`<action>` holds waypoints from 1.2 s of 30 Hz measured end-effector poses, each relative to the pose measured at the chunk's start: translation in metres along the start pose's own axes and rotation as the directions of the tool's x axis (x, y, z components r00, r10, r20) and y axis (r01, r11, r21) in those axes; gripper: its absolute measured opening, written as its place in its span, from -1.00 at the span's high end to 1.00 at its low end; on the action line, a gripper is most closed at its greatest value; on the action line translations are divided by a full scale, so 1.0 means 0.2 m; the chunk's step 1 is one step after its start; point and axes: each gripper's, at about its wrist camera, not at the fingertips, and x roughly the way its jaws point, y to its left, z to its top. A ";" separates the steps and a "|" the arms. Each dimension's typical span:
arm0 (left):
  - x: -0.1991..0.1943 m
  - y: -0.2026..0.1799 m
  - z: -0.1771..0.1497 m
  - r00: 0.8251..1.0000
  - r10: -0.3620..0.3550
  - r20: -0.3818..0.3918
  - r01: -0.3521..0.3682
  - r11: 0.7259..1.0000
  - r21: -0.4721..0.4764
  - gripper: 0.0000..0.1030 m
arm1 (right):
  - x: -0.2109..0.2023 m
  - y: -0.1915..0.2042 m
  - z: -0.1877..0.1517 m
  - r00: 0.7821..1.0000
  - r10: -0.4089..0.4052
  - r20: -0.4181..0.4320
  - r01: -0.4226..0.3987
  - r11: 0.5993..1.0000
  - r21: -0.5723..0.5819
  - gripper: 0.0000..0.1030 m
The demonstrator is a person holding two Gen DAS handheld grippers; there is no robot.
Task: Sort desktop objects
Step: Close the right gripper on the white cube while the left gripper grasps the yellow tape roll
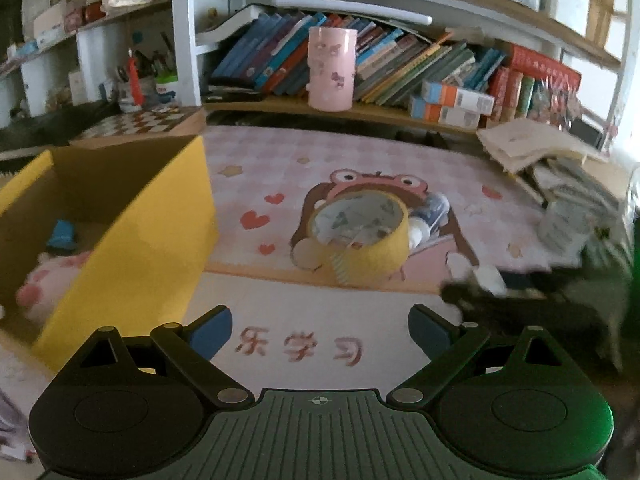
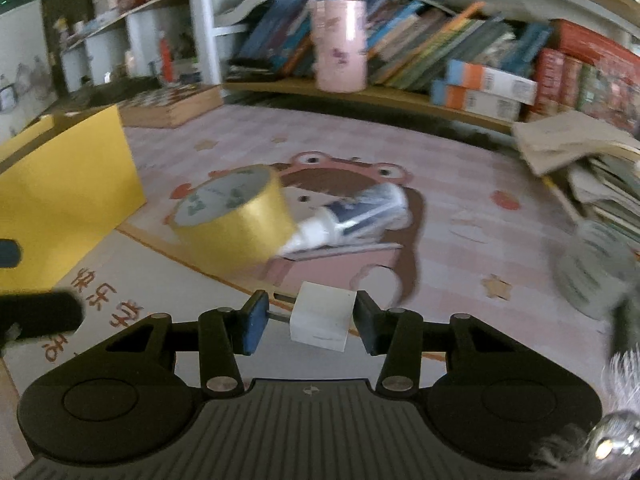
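While the left gripper gapes wide and empty, its view shows one tape roll on the mat, core facing the camera, one tube behind it and one yellow box at left. Seen from the right wrist, the right gripper clamps one white plug, prongs pointing left.

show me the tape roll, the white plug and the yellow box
tape roll [image 1: 370, 254], left wrist view, on its yellow outer band
white plug [image 2: 322, 318], right wrist view, on its front face between the jaws
yellow box [image 1: 132, 240], left wrist view, on its outer side wall
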 end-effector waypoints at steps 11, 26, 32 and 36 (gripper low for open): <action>0.31 -0.07 0.12 0.999 -0.046 0.015 0.046 0.998 -0.039 -0.88 | -0.19 -0.11 -0.15 0.998 -0.030 -0.056 0.033 0.998 0.059 0.16; 0.55 -0.10 0.21 0.998 -0.054 -0.012 0.053 0.994 -0.094 -0.88 | -0.28 -0.12 -0.21 0.996 -0.023 -0.082 0.029 0.997 0.077 0.17; 0.59 -0.08 0.21 0.998 -0.067 -0.006 0.066 0.990 -0.128 -0.81 | -0.31 -0.12 -0.23 0.996 -0.033 -0.084 0.040 0.996 0.076 0.17; 0.52 -0.08 0.21 0.997 -0.079 0.015 0.080 0.990 -0.114 -0.81 | -0.32 -0.12 -0.23 0.996 -0.044 -0.080 0.051 0.995 0.087 0.17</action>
